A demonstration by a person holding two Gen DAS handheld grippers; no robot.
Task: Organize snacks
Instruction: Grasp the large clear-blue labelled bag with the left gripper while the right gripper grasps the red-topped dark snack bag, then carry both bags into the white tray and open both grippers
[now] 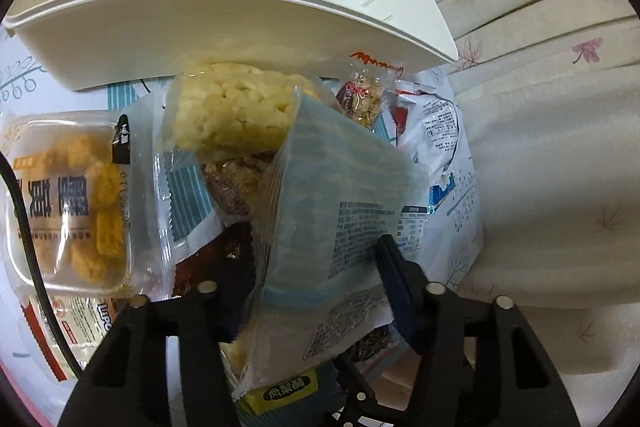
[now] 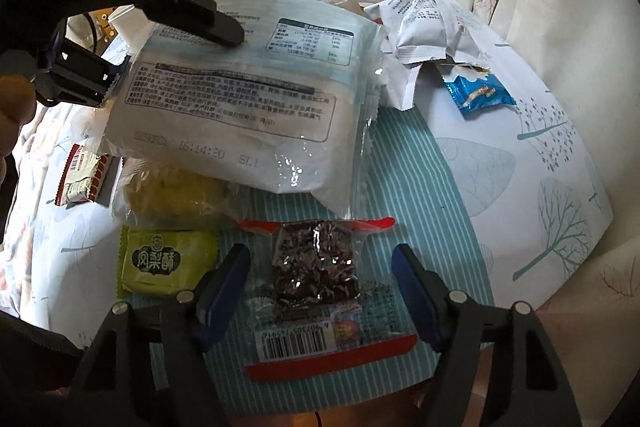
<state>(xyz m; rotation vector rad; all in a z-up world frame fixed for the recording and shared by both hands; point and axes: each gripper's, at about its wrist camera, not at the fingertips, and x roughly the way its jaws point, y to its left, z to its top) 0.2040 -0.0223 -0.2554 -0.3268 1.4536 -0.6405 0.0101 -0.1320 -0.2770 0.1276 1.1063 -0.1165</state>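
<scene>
Snacks counted: at least eight separate packets show across the two views, all loose on the patterned tablecloth (image 2: 460, 163); none lies in the bin.
Left gripper (image 1: 316, 291): pinching one pale blue packet (image 1: 340, 195), lifted and tilted above the heap; in the right wrist view one black finger presses on its printed back near the far left edge.
Right gripper (image 2: 320, 279): fingers spread wide, holding nothing, one on each side of the dark snack bar (image 2: 316, 267) without touching it.
Dark snack bar: one, in a clear wrapper with red ends, barcode facing the camera, nearest of all in the right wrist view.
Green packet (image 2: 168, 261): one, just left of the dark bar, flat on the cloth.
Puffed rice bar (image 1: 236, 107): one, pale yellow in a clear wrapper, far side of the heap in the left wrist view, just near of the bin.
Tray of golden pieces (image 1: 76, 195): one clear sealed tray, left of the heap.
Nut bar (image 1: 364, 99): one small bar in a clear wrapper, right of the rice bar.
White packets (image 2: 420, 27): crumpled together at the far right; I cannot tell their number.
Blue packet (image 2: 480, 95): one small, just near of the white ones.
Red-and-white packet (image 2: 84, 171): one, far left, partly hidden.
White bin (image 1: 248, 15): one, beyond the heap, open side up, interior bare.
</scene>
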